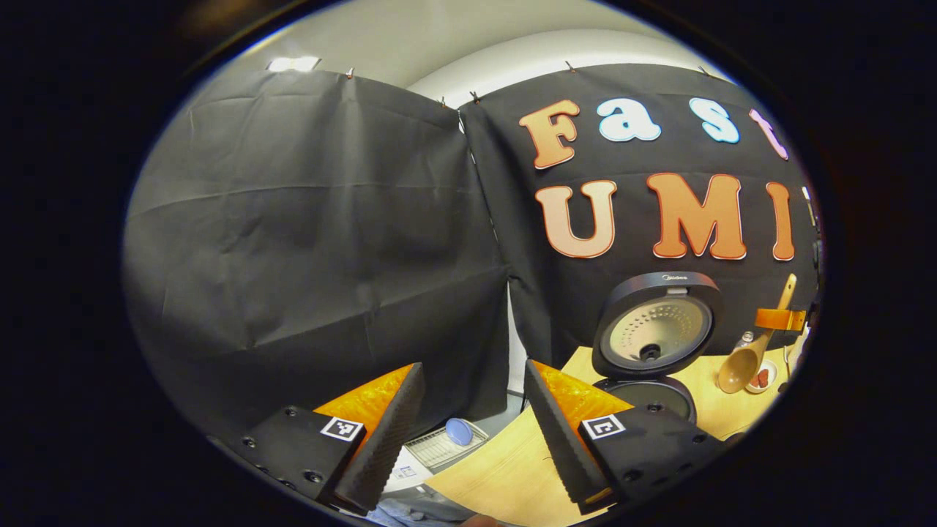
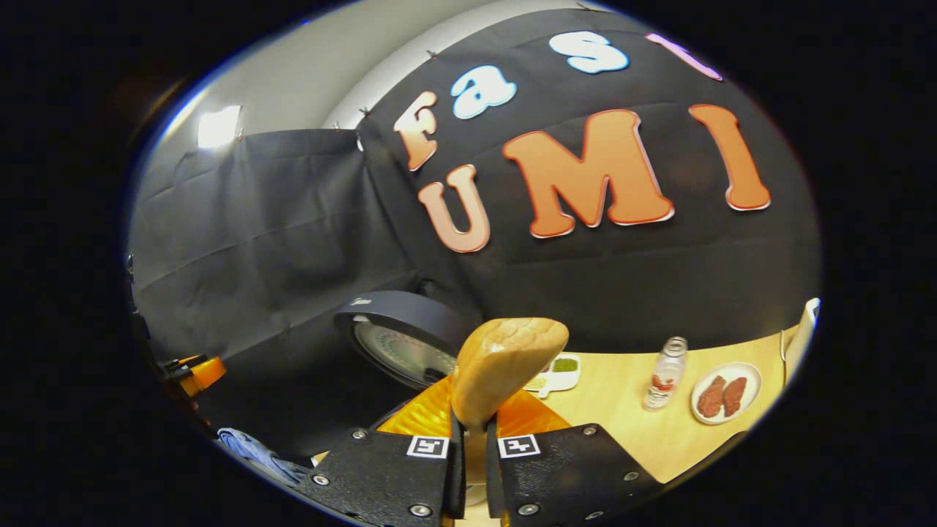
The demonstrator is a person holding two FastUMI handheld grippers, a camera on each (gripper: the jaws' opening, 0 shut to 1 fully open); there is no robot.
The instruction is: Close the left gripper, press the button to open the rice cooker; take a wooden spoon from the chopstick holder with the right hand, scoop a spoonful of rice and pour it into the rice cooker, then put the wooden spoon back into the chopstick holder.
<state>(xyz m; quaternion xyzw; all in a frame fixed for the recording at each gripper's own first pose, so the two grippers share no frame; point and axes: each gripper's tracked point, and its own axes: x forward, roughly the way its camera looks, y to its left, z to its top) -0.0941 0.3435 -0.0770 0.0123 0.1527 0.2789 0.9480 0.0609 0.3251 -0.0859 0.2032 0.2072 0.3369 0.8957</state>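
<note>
The black rice cooker (image 1: 648,395) stands on the wooden table (image 1: 505,476) with its lid (image 1: 655,329) swung up; the lid (image 2: 402,344) also shows at left in the right gripper view. My left gripper (image 1: 468,432) is open and holds nothing, low and to the left of the cooker, off the table's edge. My right gripper (image 2: 472,432) is shut on the wooden spoon (image 2: 509,366), whose bowl rises in front of the camera. In the left gripper view that spoon (image 1: 743,362) hangs bowl-down just right of the cooker, held by the right gripper (image 1: 779,320).
A small bottle (image 2: 662,384), a plate of reddish pieces (image 2: 725,395) and a white dish with green bits (image 2: 560,369) sit on the table by the back wall. Below the table's left edge lie a wire tray with a blue object (image 1: 459,432) and a blue cloth (image 2: 249,446).
</note>
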